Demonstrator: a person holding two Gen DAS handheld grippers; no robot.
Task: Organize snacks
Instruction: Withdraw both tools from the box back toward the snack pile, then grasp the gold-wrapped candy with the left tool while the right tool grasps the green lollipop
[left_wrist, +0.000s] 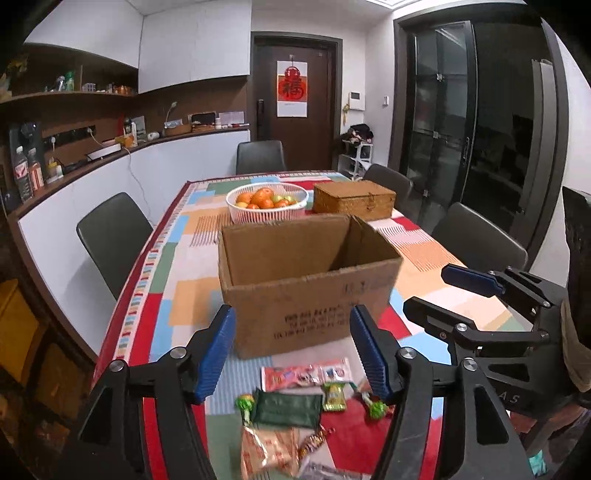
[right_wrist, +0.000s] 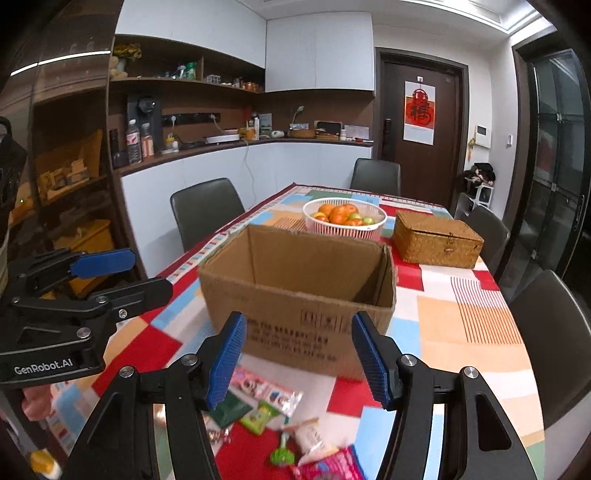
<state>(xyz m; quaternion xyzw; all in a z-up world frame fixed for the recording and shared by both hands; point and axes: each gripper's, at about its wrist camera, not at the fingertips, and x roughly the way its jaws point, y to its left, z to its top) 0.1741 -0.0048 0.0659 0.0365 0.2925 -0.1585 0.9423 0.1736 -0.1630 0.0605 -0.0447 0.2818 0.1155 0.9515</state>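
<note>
The snacks (left_wrist: 291, 406), a loose pile of packets and wrapped sweets, lie at the near edge of the table (left_wrist: 177, 302), just in front of the cardboard box (left_wrist: 306, 280). Both the left gripper (left_wrist: 293, 354) and the right gripper (right_wrist: 299, 362) hang above them, jaws apart and holding nothing. This looks like the picking stage: next, one gripper must drop onto a single packet and close. The box appears empty as far as its inside shows; beyond it a white basket (left_wrist: 266, 206) holds oranges, beside a closed wicker box (left_wrist: 354, 201).
</note>
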